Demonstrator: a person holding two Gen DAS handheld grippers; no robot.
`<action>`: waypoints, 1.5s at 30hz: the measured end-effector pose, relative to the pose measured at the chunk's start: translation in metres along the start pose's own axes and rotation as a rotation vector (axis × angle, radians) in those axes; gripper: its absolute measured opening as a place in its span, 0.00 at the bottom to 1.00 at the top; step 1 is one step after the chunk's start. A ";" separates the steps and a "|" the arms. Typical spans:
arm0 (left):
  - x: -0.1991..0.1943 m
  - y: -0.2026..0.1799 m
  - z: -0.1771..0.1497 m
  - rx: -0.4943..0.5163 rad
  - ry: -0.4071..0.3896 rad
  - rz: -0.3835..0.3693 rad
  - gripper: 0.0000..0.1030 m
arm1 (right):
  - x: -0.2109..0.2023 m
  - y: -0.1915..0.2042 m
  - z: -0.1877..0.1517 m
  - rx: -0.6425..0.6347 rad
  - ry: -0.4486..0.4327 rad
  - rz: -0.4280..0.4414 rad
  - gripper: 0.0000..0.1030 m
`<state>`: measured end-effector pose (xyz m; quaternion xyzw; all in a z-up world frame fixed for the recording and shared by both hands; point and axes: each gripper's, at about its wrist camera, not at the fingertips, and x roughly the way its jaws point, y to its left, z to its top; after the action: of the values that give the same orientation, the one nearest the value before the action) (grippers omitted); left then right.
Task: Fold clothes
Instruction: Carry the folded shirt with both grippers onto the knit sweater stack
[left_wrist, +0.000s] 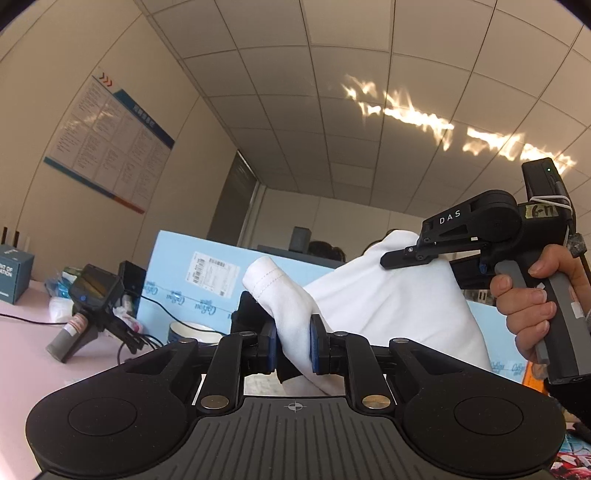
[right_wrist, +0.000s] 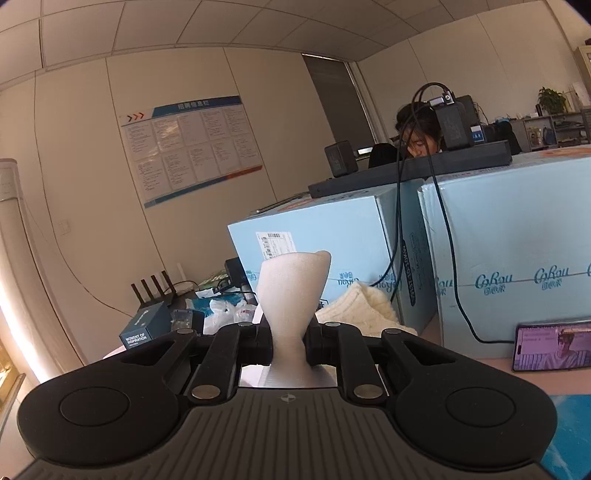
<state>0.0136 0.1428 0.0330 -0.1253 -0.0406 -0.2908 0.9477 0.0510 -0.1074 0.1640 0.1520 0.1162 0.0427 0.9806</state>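
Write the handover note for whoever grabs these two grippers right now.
Left gripper: shut on a bunched edge of the white garment.
Right gripper: shut on the same garment, a tuft sticking up past the jaws.
The garment is held up in the air between the two; the right hand shows in the left view.
Done: both grips taken, cloth lifted.
Left: no fold visible yet; lay it flat on the table and fold.
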 end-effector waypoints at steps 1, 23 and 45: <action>0.007 0.002 0.002 0.021 -0.020 0.021 0.15 | 0.011 0.005 0.005 -0.011 0.013 0.014 0.13; 0.130 0.019 -0.056 0.068 0.271 0.356 0.89 | 0.241 -0.082 -0.035 -0.246 0.124 -0.276 0.15; 0.120 0.024 -0.047 0.080 0.126 0.432 1.00 | 0.099 -0.077 -0.072 -0.019 -0.102 -0.368 1.00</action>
<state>0.1262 0.0847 0.0003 -0.0750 0.0351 -0.0868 0.9928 0.1330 -0.1480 0.0524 0.1210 0.0918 -0.1440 0.9779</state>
